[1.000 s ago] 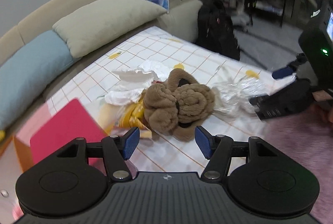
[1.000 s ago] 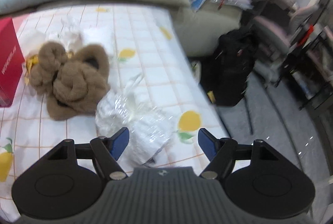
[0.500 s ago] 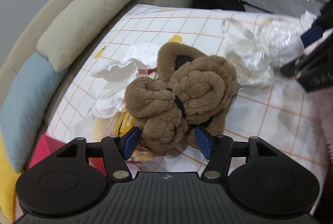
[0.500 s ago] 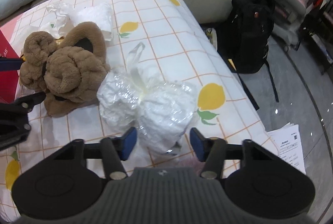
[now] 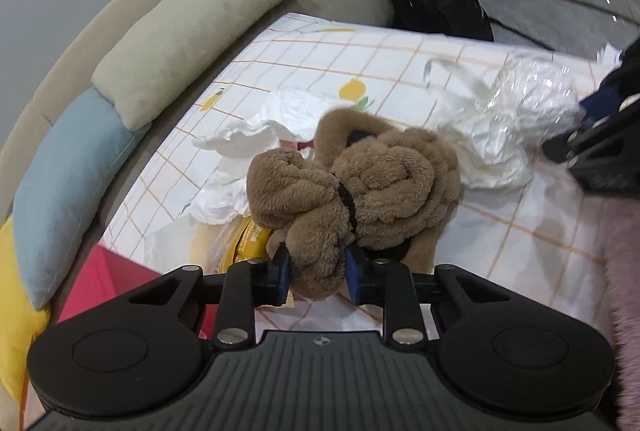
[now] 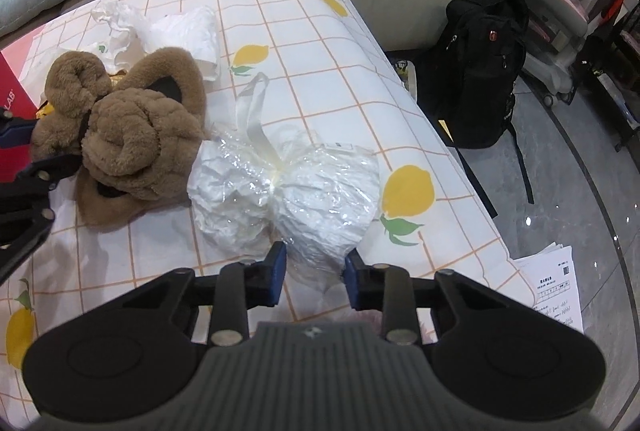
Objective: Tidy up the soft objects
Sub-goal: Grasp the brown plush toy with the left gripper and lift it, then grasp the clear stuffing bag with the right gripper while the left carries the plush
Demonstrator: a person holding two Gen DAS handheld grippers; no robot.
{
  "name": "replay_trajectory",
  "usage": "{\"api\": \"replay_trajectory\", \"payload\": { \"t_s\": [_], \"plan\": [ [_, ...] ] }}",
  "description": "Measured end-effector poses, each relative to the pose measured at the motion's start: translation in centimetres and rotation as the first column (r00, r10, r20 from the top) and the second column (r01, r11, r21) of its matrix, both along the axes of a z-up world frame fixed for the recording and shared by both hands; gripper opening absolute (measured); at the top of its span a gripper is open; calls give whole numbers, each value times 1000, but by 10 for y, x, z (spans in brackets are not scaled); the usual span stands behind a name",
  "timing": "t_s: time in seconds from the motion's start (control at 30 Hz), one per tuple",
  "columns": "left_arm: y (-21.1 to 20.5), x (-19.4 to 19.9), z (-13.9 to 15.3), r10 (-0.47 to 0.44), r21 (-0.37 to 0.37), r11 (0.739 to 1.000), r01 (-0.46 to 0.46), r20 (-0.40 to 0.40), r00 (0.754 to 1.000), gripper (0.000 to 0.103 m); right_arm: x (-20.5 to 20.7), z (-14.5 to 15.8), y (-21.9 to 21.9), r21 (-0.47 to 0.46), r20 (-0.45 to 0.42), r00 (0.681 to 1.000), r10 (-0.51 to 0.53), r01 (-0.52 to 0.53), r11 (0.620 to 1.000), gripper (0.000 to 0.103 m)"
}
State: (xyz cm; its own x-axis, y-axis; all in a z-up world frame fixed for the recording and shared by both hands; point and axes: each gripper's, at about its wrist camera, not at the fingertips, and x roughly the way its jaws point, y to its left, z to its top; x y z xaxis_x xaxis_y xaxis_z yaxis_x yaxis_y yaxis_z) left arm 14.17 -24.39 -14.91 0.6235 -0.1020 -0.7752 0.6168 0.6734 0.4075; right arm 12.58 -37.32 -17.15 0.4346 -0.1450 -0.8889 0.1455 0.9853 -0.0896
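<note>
A brown fluffy plush bundle [image 5: 360,191] lies on the lemon-print sheet [image 5: 400,63]. My left gripper [image 5: 318,267] is shut on its near lobe. The bundle also shows in the right wrist view [image 6: 132,135], with the left gripper [image 6: 24,159] at its left side. A white soft item wrapped in clear plastic [image 6: 288,187] lies right of the plush. My right gripper [image 6: 316,267] is shut on its near edge. In the left wrist view the plastic-wrapped item [image 5: 512,127] has the right gripper [image 5: 588,127] against it.
White crumpled wrappings [image 6: 160,27] and a yellow packet [image 5: 248,243] lie behind the plush. A red box [image 5: 112,283] stands at the left. Beige [image 5: 188,35] and blue [image 5: 68,183] cushions line the sofa back. A black backpack [image 6: 480,83] and papers [image 6: 556,287] lie on the floor at right.
Both grippers moved in and closed: the left one onto the brown plush, the right one onto the plastic-wrapped white item.
</note>
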Motion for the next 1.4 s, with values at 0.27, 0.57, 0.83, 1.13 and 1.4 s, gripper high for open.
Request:
{"api": "replay_trajectory", "payload": {
  "t_s": [0.27, 0.57, 0.83, 1.13, 1.4],
  "plan": [
    [28, -28, 31, 98, -101, 990, -99, -24, 995, 29, -15, 20, 2, 10, 80, 997, -6, 5, 1000, 29],
    [78, -58, 36, 283, -141, 944, -298, -117, 952, 29, -44, 30, 36, 215, 12, 1000, -19, 16, 976, 29],
    [104, -52, 11, 429, -178, 856, -485, -279, 859, 31, -34, 1, 72, 284, -127, 990, 58, -20, 959, 29],
    [124, -67, 18, 306, -285, 844, -455, -441, 844, 58, -43, 17, 73, 278, -85, 990, 108, -80, 957, 61],
    [121, -79, 50, 173, -351, 902, -251, -240, 955, 86, -58, 44, 75, 138, 71, 978, 198, -206, 969, 78]
  ]
}}
